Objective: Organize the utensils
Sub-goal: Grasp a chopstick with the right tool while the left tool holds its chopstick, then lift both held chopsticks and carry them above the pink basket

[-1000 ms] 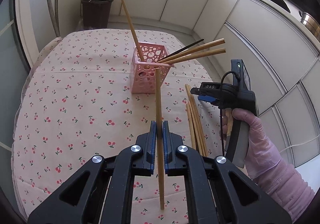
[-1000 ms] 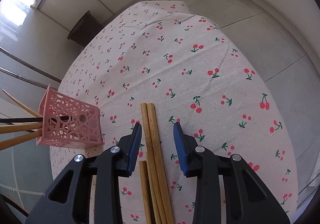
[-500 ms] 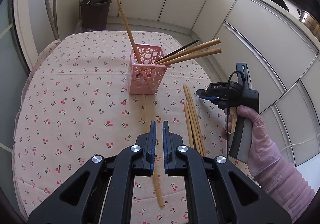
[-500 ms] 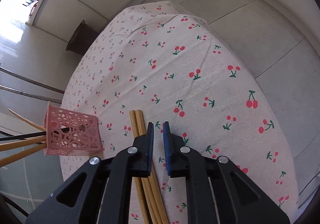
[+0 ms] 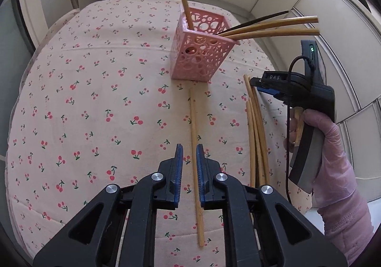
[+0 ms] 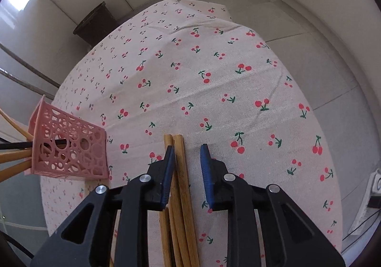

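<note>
My left jaws (image 5: 189, 166) stand narrow above one chopstick (image 5: 195, 147); right jaws (image 6: 187, 166) gape over the bundle (image 6: 181, 195). I should lower squarely before pinching.

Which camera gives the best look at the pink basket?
The left wrist view: the pink basket stands fully in frame, its open top and the chopsticks leaning out all visible. The right wrist view catches the basket only at its left edge, seen from the side.

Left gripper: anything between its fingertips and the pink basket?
Left wrist view: one chopstick lies on the tablecloth, running from the open left gripper toward the pink basket.
</note>
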Available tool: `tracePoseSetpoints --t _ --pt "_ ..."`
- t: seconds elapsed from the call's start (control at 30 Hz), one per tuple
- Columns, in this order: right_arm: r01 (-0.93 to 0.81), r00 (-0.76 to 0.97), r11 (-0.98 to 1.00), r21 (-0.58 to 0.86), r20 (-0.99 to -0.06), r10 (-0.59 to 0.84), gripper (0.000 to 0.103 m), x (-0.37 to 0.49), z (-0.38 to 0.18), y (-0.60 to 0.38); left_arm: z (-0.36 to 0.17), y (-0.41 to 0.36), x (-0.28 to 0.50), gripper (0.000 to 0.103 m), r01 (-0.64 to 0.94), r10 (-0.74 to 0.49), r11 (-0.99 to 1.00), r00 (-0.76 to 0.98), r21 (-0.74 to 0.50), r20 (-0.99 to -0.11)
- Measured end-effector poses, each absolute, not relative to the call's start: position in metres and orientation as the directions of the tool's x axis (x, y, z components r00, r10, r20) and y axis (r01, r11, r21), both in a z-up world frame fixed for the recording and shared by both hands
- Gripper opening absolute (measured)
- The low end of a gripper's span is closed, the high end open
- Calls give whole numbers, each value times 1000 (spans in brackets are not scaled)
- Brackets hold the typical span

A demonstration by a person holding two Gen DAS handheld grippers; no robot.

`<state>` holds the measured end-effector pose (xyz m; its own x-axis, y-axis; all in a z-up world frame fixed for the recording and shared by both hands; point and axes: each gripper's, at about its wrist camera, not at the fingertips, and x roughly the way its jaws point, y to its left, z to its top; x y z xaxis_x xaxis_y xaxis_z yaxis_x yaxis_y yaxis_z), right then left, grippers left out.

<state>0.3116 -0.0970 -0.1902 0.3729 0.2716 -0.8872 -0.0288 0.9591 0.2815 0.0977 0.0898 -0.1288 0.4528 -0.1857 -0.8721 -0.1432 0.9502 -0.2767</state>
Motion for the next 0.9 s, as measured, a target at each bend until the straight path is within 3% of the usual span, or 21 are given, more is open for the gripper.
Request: tracePoseSetpoints --t 0.07,0.2,0.33,0.43,0.53,0.6,0.67,0.77,0.9 --pt "-42 371 968 248 -895 246 8 312 -191 -99 -140 90 107 22 -158 -195 946 423 -284 -885" --pt "-15 332 928 373 -873 357 8 306 -196 -125 -165 86 128 31 -194 -171 942 424 -274 -889" --pt "-58 308 947 316 -896 318 8 285 -193 -137 -181 74 146 32 -217 -145 943 410 -251 -900" --pt "-93 287 952 291 -908 306 8 268 -190 -143 -185 62 161 38 -224 -129 945 411 -237 -902" --pt "-134 271 958 254 -920 282 8 250 -190 -143 -186 47 170 39 -234 -22 963 419 -132 -908" --pt "-146 270 960 240 -924 272 8 241 -190 -144 -188 38 169 23 -238 69 971 412 -34 -909" --pt "-139 271 955 260 -918 289 8 235 -190 -148 -189 39 163 5 -227 60 973 416 -39 -908" --pt "-141 313 923 357 -869 384 8 225 -178 -159 -186 66 146 5 -239 -144 932 448 -274 -883" --pt "-183 401 889 420 -793 457 8 209 -135 -161 -160 88 118 5 -178 -263 900 506 -398 -821"
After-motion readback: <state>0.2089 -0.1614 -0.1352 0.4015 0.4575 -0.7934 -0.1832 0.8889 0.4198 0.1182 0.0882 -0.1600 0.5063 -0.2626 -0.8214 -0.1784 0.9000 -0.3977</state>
